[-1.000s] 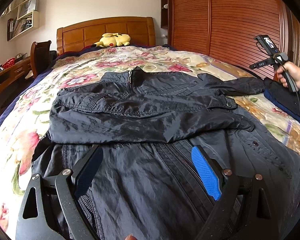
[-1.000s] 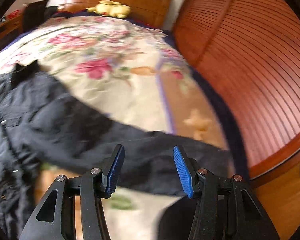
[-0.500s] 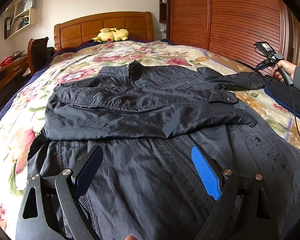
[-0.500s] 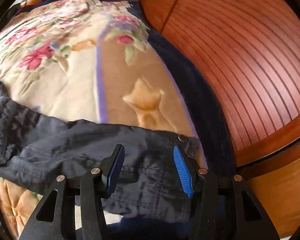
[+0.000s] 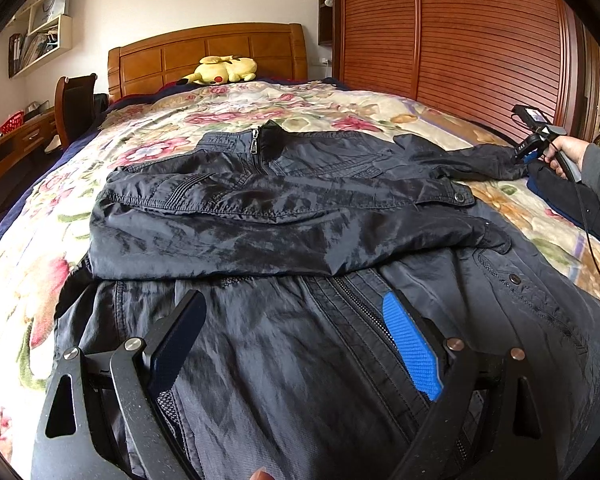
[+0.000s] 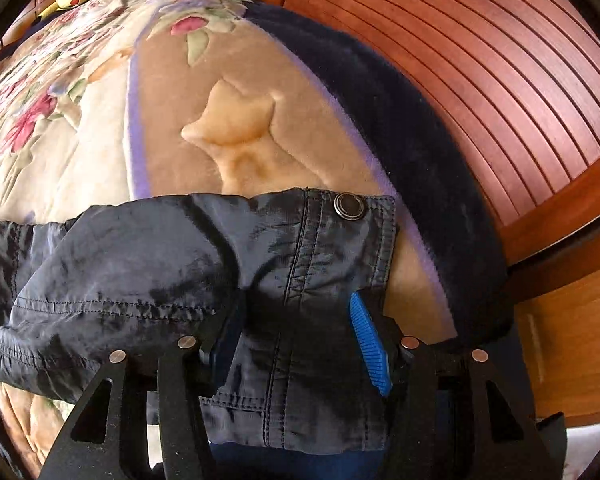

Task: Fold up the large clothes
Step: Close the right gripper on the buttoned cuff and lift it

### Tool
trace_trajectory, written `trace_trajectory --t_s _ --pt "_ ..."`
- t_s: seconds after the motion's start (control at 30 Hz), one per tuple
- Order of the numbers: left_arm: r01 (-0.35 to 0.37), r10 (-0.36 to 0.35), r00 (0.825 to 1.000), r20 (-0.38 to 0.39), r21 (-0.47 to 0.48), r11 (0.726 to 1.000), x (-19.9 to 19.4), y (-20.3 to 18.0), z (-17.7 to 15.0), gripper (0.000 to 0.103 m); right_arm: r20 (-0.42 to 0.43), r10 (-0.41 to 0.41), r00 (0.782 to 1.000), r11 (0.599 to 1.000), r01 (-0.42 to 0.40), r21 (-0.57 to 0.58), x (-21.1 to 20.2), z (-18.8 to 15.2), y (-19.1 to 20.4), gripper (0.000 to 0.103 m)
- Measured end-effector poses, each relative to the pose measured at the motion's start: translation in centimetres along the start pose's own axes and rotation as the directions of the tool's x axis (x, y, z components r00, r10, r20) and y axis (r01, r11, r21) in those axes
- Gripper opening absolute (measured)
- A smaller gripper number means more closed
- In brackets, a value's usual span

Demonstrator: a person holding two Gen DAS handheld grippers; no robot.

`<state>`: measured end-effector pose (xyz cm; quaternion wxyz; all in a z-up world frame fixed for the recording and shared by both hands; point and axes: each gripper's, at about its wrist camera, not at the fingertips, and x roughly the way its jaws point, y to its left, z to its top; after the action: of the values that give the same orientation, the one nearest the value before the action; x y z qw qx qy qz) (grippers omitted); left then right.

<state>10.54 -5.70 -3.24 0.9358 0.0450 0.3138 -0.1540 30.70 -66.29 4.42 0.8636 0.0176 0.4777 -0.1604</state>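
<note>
A black jacket (image 5: 284,216) lies spread on the floral bedspread (image 5: 300,108); the left gripper (image 5: 296,336) hovers open over its near hem.

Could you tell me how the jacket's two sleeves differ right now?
The left-hand sleeve lies folded across the jacket chest, while the right-hand sleeve stretches out sideways over the floral blanket. No gripper touches the folded sleeve; the outstretched one's cuff sits between the open fingers of the right gripper. Both are the same shiny black fabric with snap-button cuffs.
</note>
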Motion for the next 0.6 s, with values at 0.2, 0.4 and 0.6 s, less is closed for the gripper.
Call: trace_trajectory --t_s 0.2,0.4,0.6 --pt "0.001 -0.001 1.000 0.000 -0.001 1.000 0.0 0.1 0.0 0.091 0.014 -0.002 1.000 0.999 0.002 -0.037 -0.5 -1.3 1.0 0.034" --pt "0.004 -0.004 1.000 0.000 -0.004 1.000 0.0 0.2 0.0 0.091 0.051 -0.062 0.997 0.994 0.066 -0.084 -1.1 -2.1 2.7 0.017" --pt "0.003 -0.003 1.000 0.005 0.000 1.000 -0.1 0.1 0.0 0.091 0.120 -0.096 0.988 0.985 0.112 -0.135 -3.5 -3.3 4.6 0.014"
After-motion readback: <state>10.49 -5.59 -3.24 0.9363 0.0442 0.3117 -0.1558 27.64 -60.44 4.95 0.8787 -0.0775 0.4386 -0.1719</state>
